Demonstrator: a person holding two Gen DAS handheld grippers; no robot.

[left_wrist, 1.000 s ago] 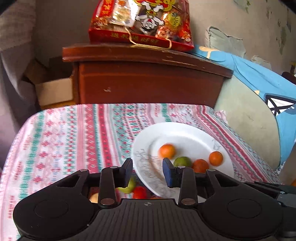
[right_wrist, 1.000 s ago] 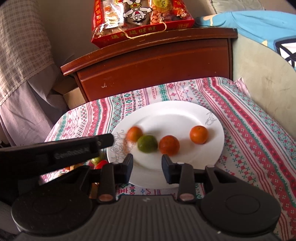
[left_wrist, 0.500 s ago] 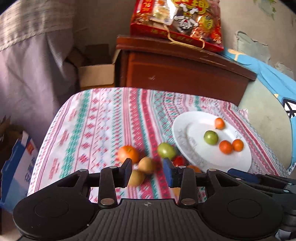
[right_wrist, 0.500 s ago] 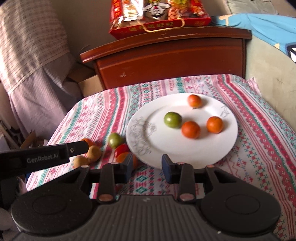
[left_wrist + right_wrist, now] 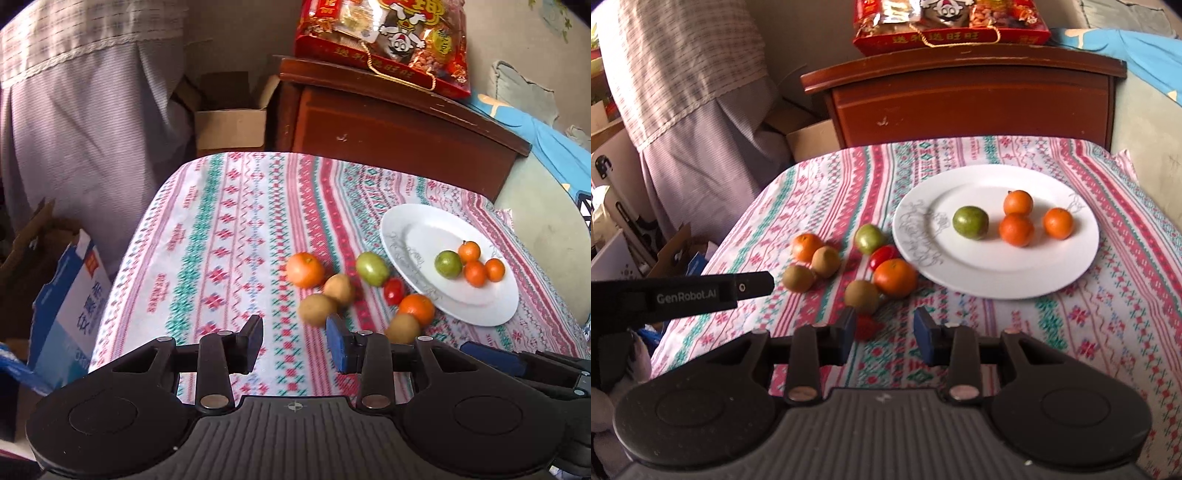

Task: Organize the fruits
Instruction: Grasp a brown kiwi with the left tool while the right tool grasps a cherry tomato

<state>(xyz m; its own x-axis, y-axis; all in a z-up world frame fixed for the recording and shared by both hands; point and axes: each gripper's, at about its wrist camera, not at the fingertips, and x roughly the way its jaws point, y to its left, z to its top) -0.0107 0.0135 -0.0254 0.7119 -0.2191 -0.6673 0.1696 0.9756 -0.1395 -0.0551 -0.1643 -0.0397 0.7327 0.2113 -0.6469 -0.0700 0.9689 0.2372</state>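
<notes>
The loose fruits lie in a cluster on the striped red-and-green patterned tablecloth [image 5: 1089, 325], just left of the round white ceramic plate [image 5: 993, 273]: three brown kiwis, the nearest [image 5: 861, 296] beside a large orange mandarin [image 5: 895, 277] that sits at the plate's near-left rim, a small red tomato [image 5: 882, 254], a green round fruit [image 5: 868, 238] and a second orange mandarin [image 5: 806, 246] at the far left. On the plate rest another green fruit [image 5: 970, 222] and three small orange mandarins [image 5: 1019, 221], bunched together. The right gripper [image 5: 884, 334] hovers near the cluster with its jaws spread and nothing between them; the left gripper [image 5: 294, 341] is likewise spread and empty, over bare cloth left of the fruit. The likely risk is rolling: the fruits touch one another, so closing on one kiwi could nudge its neighbours across the soft cloth towards the table's edge, and a hard squeeze could bruise the tomato. Compared with a second ago, both grippers have pulled back and away from the plate, so the whole cluster now shows, and the plated fruit has shifted slightly.
</notes>
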